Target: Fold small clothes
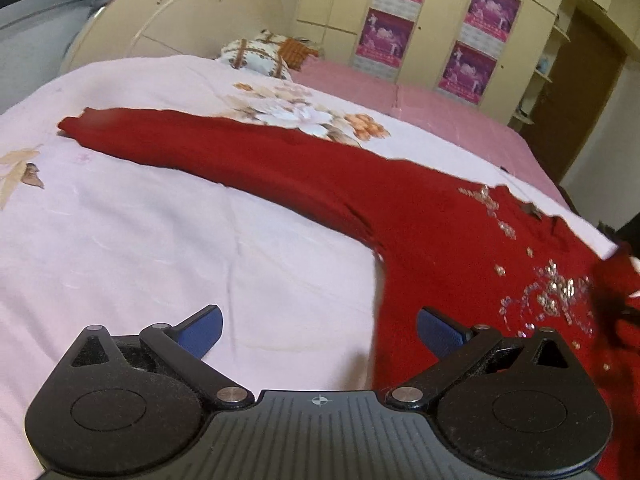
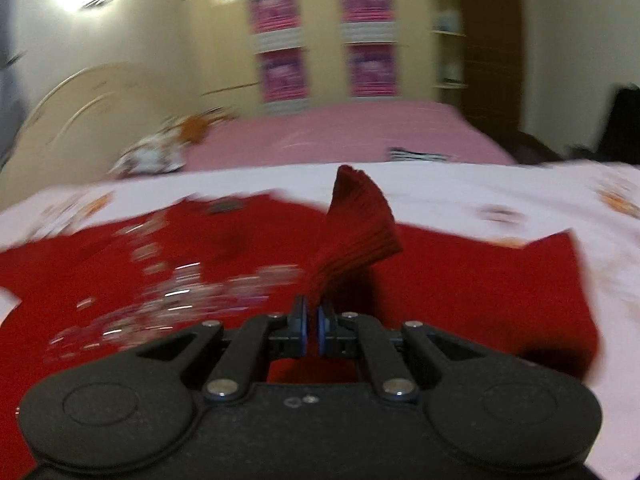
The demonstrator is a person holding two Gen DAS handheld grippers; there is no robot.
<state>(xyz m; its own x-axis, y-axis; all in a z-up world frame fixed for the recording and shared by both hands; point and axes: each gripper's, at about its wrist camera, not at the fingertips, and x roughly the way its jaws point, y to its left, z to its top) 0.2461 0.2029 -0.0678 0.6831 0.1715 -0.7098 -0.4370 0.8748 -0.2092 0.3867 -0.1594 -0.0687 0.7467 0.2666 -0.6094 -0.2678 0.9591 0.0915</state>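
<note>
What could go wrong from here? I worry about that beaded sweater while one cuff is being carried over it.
The right gripper pinches only the ribbed cuff of the red sweater; so small a bite might slip out mid-fold. Dragged low, the cuff could snag the sequins. The left gripper is open and holds nothing down, so the body may shift on the pale sheet.

Bare bedspread lies open left of the red sweater; pillows sit far back.
</note>
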